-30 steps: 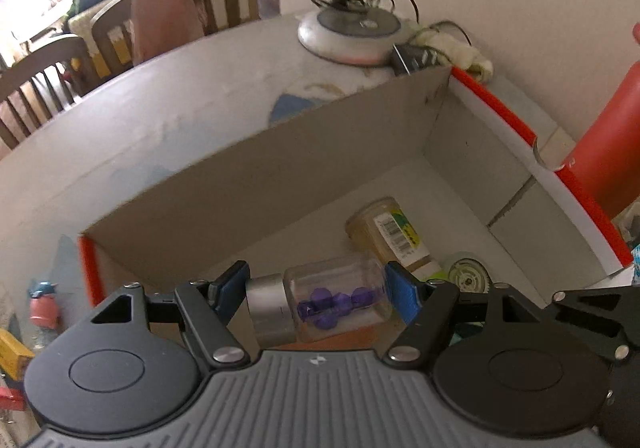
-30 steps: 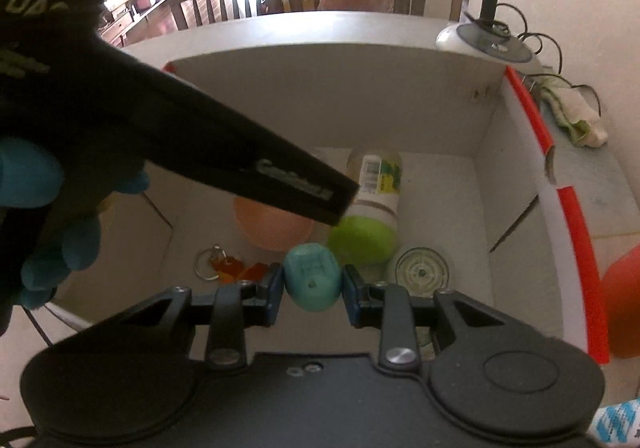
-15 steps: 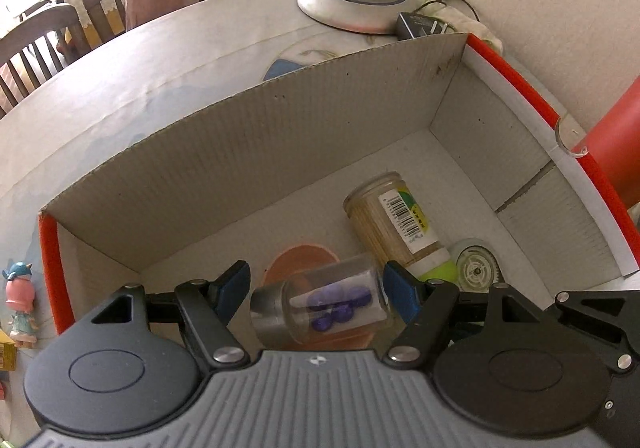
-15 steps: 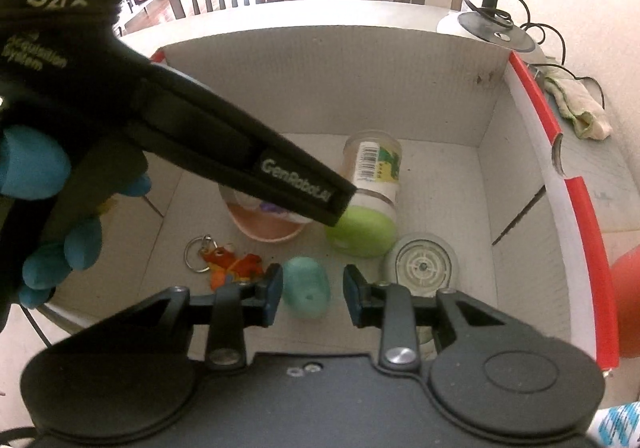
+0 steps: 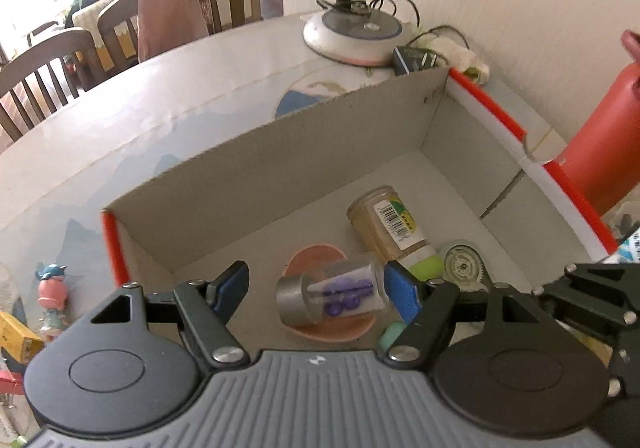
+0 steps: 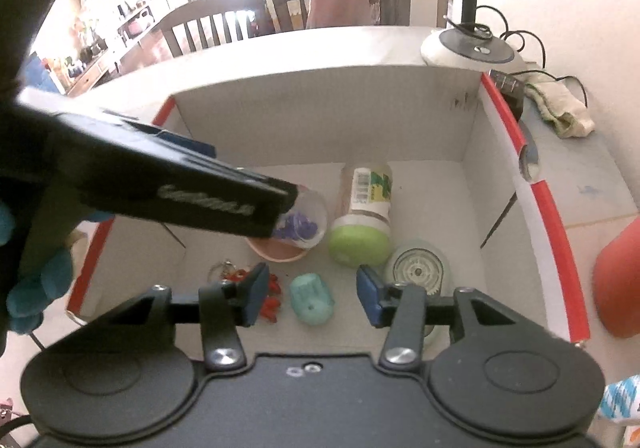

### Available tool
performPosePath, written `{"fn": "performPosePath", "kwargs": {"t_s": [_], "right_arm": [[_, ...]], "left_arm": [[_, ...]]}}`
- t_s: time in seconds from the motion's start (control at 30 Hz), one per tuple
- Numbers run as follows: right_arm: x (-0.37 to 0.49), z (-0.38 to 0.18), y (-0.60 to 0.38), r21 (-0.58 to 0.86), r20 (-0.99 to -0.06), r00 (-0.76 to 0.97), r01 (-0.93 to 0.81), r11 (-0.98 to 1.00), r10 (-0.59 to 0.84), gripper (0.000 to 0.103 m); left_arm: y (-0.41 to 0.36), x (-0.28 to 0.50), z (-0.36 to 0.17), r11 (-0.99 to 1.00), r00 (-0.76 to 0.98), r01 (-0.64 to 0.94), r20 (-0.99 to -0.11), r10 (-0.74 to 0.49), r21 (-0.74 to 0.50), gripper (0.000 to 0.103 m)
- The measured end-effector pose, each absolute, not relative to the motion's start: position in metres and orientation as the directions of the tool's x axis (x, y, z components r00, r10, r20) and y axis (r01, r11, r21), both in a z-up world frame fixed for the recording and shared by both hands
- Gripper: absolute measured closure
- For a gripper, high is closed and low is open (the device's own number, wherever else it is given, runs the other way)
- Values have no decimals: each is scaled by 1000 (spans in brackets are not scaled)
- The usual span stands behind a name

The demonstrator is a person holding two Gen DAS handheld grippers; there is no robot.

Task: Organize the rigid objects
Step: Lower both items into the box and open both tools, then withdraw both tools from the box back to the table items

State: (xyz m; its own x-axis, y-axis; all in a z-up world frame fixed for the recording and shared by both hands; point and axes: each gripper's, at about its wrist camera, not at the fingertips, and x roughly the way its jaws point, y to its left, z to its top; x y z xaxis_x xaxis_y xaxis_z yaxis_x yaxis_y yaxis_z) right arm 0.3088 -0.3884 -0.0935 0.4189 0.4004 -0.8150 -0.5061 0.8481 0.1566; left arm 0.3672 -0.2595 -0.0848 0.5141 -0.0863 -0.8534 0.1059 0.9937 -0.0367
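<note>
Only my right wrist view shows the red keyring (image 6: 267, 290) and the whole teal egg (image 6: 312, 298) on the cardboard box (image 6: 320, 120) floor. My left gripper (image 5: 316, 288) gapes; the clear jar (image 5: 334, 294), gripped a second ago, lies on the pink dish (image 5: 310, 260). My right gripper (image 6: 312, 294) has just been opening, the egg free.

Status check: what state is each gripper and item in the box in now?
left gripper: open, not gripping
right gripper: open, jaws just been opening, nothing gripped
bead jar: capped, lying on the pink dish
green-capped bottle: capped, on its side
teal egg: loose on the box floor
</note>
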Motion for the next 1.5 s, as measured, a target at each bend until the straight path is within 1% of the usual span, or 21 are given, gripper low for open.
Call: {"fn": "performPosePath", "kwargs": {"t_s": [0.17,0.3,0.53,0.63,0.67,0.7,0.77,0.83,0.97,1.17,1.27,1.5], "right_arm": [[308,-84,-385,150,-797,449,-501,852,404,52],[305,-78,-384,158,-786,461,-496,854,413,49],[283,-59,-374,150,-750,508,-493,857,424,45],[274,-50,-367,152,-733,527,-489,859,430,40],[271,-47,-365,151,-727,534,-488,860,431,37],[267,-44,-362,151,-723,539,-487,860,432,31],[260,-40,-356,153,-712,550,-485,861,436,25],[253,-36,-349,155,-706,552,-490,858,443,25],[239,-31,-333,155,-692,557,-506,848,459,18],[218,-26,-305,178,-667,543,-550,816,511,12],[208,-26,-290,180,-660,533,-573,799,530,9],[190,-30,-252,190,-658,497,-617,764,565,8]], "left_arm": [[-248,346,-65,993,553,107,-827,-103,-52,29],[-235,329,-53,992,575,102,-809,-117,-71,29],[-208,295,-34,991,614,88,-778,-133,-100,29],[-196,279,-27,991,631,85,-764,-135,-105,29],[-192,273,-24,991,637,84,-759,-134,-105,29],[-187,267,-21,991,643,83,-754,-135,-107,28],[-177,256,-17,990,648,80,-748,-142,-118,24],[-166,244,-14,989,654,72,-743,-145,-130,23],[-143,223,-9,987,663,52,-734,-149,-154,23],[-113,197,-4,989,680,19,-723,-122,-149,23],[-98,184,-3,988,689,7,-715,-118,-156,20],[-60,157,-3,987,703,-9,-703,-107,-160,20]]}}
